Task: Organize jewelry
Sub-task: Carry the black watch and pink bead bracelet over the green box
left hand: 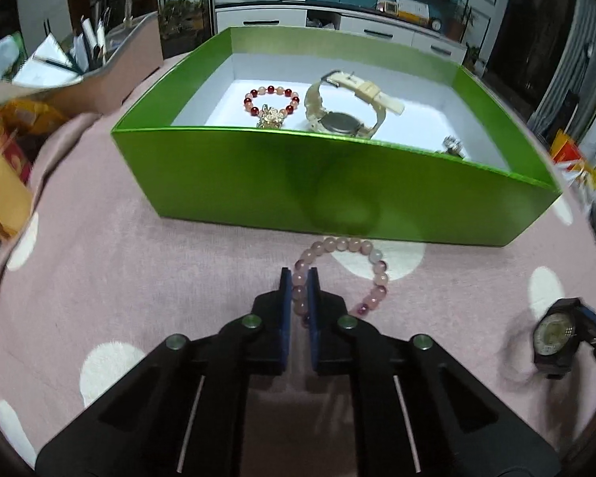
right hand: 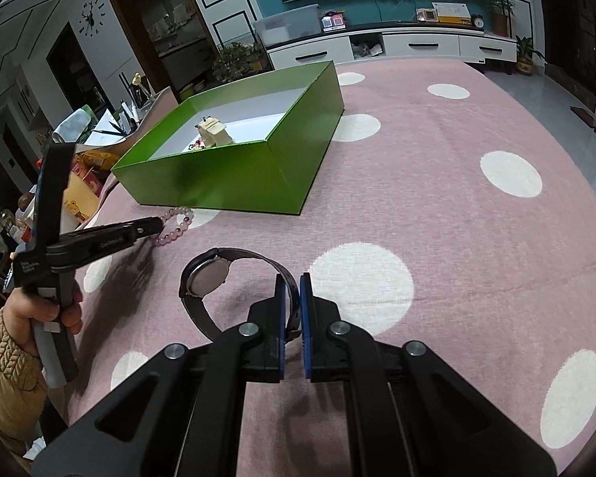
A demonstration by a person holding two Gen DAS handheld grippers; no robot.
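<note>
Both tongs pinch jewelry on a pink dotted cloth [right hand: 437, 206], a green box [left hand: 298, 183] just ahead.

Left tongs [left hand: 299, 278] are pressed together on a pink bead bracelet [left hand: 357, 270], its loop lying on the cloth touching the box's near wall. Right tongs [right hand: 292, 282] are closed on the strap of a black watch [right hand: 206, 278], its case to their left. Inside the box, beyond the left tongs: a red bead bracelet [left hand: 270, 99] with a gold charm, a cream watch [left hand: 349, 107], and a small silver piece [left hand: 453, 146] at right.
</note>
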